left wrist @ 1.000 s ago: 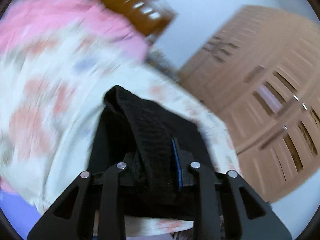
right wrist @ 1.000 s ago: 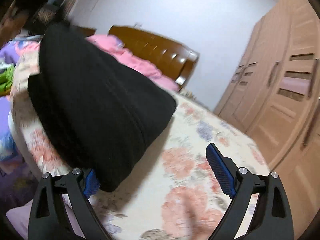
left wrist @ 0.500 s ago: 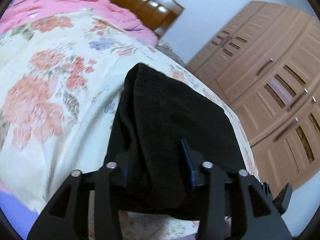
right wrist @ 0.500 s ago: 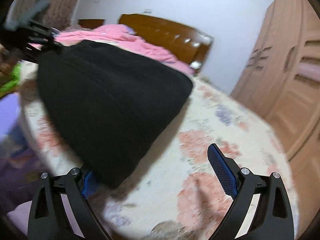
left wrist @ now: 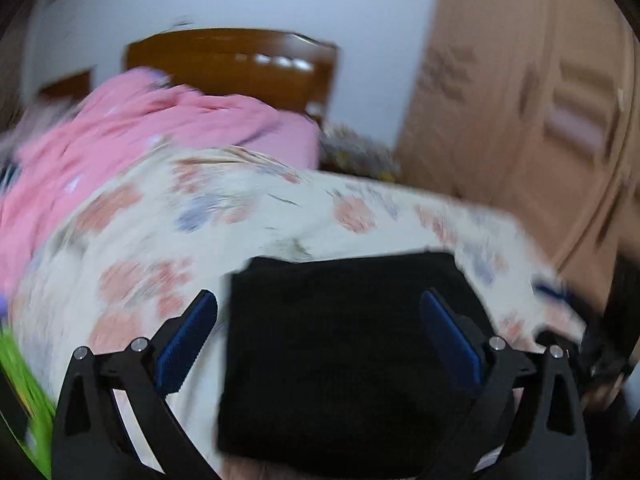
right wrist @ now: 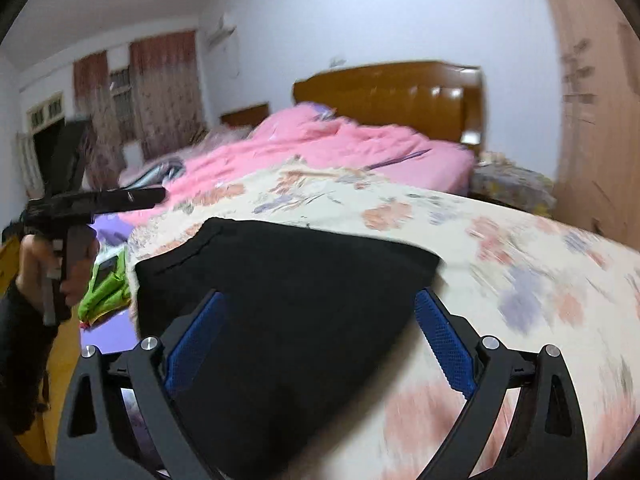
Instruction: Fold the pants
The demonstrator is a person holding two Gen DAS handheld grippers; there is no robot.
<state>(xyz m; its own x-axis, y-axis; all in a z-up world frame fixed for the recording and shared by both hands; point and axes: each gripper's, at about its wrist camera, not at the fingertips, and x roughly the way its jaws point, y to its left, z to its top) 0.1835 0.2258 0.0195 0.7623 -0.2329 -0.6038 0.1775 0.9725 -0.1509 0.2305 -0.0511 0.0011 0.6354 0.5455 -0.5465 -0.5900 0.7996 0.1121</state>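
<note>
The black pants (left wrist: 344,344) lie folded in a flat rectangle on the floral bed sheet (left wrist: 224,216) near the bed's front edge. My left gripper (left wrist: 320,332) is open, its blue pads apart on either side of the pants, holding nothing. In the right wrist view the pants (right wrist: 288,304) lie in front of my right gripper (right wrist: 320,332), which is open and empty. The left gripper's body (right wrist: 92,204), held in a hand, shows at the left of the right wrist view, off the bed's side.
A pink quilt (right wrist: 320,144) is bunched at the head of the bed before a wooden headboard (right wrist: 388,92). A wooden wardrobe (left wrist: 532,112) stands at the right. Green and purple cloth (right wrist: 104,280) lies by the bed's left side.
My left gripper has opened and let go of the pants, which now lie flat on the bed. Both grippers have drawn back a little; the right stayed open.
</note>
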